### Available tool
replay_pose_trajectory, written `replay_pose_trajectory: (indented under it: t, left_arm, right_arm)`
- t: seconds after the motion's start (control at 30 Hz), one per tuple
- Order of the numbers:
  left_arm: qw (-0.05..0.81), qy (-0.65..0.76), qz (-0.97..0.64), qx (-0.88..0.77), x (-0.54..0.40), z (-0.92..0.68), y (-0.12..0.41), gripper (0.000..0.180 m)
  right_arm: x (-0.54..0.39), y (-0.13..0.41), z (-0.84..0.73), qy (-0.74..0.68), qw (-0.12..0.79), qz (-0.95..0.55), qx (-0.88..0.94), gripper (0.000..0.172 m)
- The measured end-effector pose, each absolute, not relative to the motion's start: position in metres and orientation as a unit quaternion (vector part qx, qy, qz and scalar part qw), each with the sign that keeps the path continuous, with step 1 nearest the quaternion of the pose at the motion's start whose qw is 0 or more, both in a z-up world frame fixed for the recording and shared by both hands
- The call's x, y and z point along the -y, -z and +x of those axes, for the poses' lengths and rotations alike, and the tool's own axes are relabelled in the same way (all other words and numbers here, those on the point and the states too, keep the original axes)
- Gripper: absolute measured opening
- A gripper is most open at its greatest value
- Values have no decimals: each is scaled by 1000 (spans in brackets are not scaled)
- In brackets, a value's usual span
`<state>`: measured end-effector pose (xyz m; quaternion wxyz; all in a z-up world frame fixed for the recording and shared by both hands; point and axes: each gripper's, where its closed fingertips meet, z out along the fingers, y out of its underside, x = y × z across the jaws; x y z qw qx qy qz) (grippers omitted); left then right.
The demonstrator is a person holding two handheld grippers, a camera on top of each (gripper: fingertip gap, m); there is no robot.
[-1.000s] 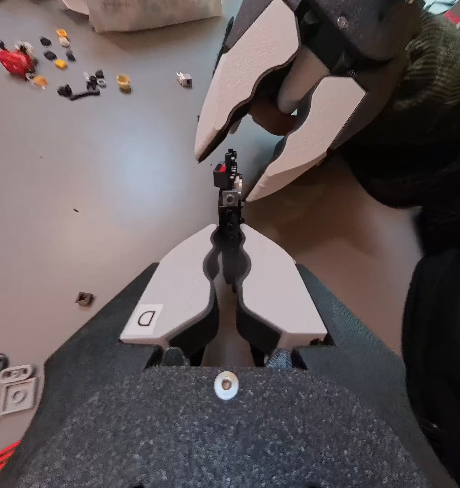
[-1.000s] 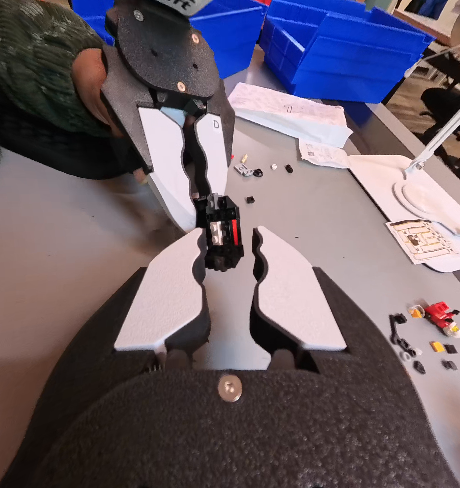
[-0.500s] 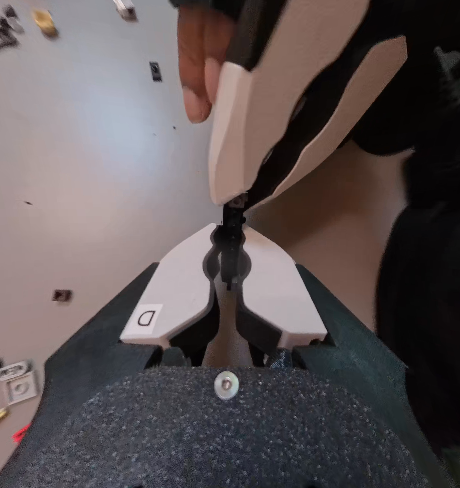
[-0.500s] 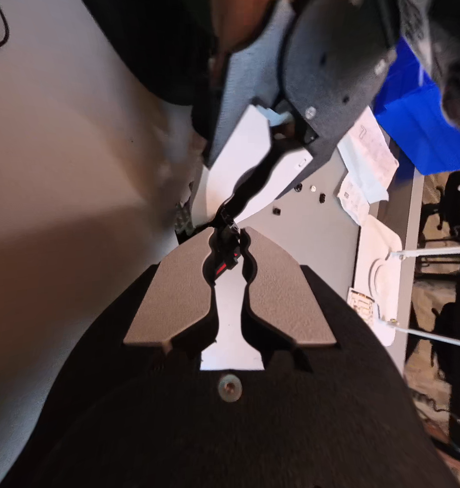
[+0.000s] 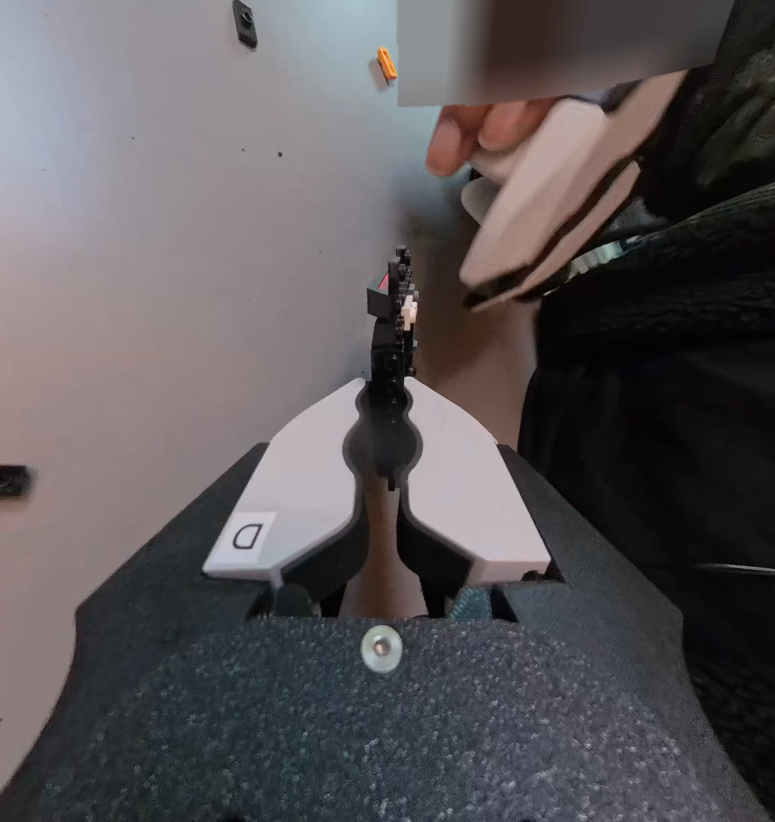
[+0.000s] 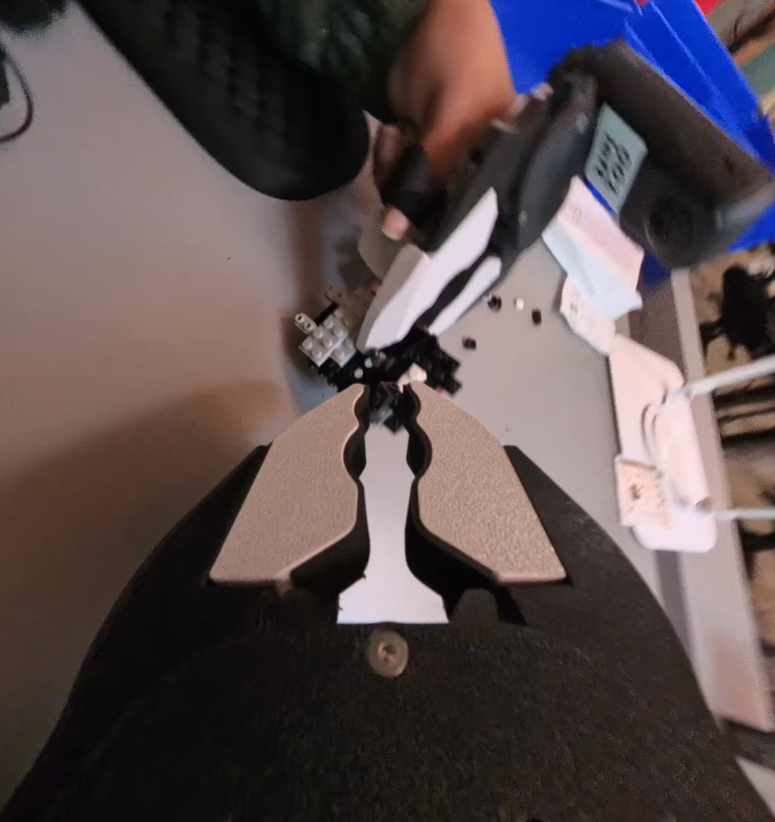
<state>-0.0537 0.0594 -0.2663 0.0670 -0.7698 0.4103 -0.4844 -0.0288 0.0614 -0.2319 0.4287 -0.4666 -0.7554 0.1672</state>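
Note:
My left gripper (image 5: 388, 384) is shut on a black brick assembly (image 5: 392, 320), which sticks out forward past the tips and carries a red part and a cream part. In the right wrist view the left gripper (image 6: 390, 342) comes in from the upper right with the assembly (image 6: 434, 360) at its tips. My right gripper (image 6: 386, 391) is shut on a small dark brick piece (image 6: 385, 411) with a grey bit, just short of the assembly. In the left wrist view the right gripper (image 5: 488, 289) sits up and to the right, apart from the assembly.
A grey studded plate (image 6: 325, 340) lies beside the assembly. Small loose pieces (image 6: 494, 302) dot the grey table (image 5: 154, 267), with an orange piece (image 5: 386, 69) and black pieces (image 5: 5, 480). Blue bins (image 6: 599, 40), papers (image 6: 599, 249) and a white lamp base (image 6: 670, 445) stand to the right. Tip to tip, the grippers are about 5 cm apart.
The right gripper closed on the assembly's end while the left held it. It has now drawn back up and to the right with a small dark piece between its pads. The left gripper's grasp is unchanged.

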Motion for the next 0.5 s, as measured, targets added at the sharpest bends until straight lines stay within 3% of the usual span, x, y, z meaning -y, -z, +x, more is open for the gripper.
replay_pose_trajectory:
  t: [0.03,0.2,0.37,0.5]
  left_arm:
    - [67,491,-770,-402,-61,-55,266,9]
    - [71,516,-768,-373,-66,-57,262,9]
    - [73,547,-757,-350,-67,-54,258,8]
    - [106,545,-755,-350,-71,-51,254,8]
  right_arm:
    - [-67,233,-23,-185,425,-495,735,14]
    - [-74,257,-6,-241,371,-592,673,37]
    - [-69,263,-11,-276,354,-622,641,39]
    - [-75,252,-23,-383,313,-690,529,36]
